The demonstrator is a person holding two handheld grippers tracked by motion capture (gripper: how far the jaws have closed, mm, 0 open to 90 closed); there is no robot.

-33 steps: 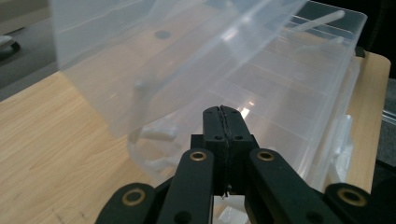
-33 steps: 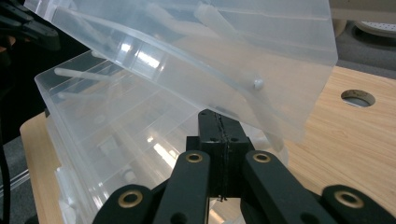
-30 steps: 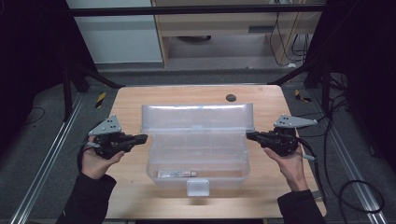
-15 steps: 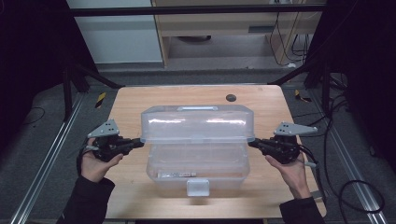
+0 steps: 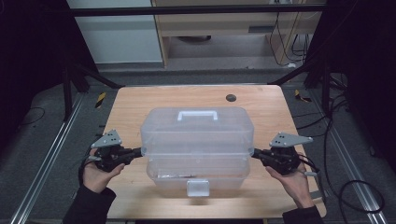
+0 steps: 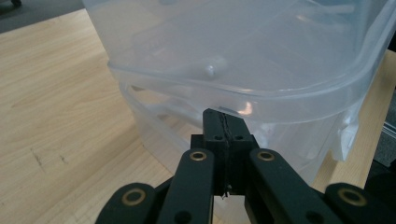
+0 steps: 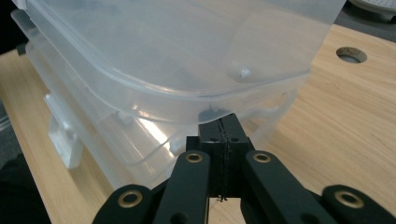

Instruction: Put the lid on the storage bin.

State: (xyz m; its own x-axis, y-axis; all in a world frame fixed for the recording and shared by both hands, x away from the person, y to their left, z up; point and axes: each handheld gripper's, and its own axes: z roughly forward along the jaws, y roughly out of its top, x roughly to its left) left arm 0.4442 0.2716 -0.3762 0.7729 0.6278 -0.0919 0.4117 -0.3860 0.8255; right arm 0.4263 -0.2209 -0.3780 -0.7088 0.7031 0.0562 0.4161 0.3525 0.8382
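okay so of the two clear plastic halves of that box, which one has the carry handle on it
The upper half, the lid. Its white carry handle sits on top toward the far edge. The base beneath it carries a latch tab on its near face instead.

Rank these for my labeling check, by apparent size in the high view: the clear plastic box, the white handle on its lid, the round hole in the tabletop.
1. Clear plastic box, by far the largest.
2. White handle on its lid, a short strip.
3. Round hole in the tabletop, smallest; it lies farther from the camera, but the gap looks safe.
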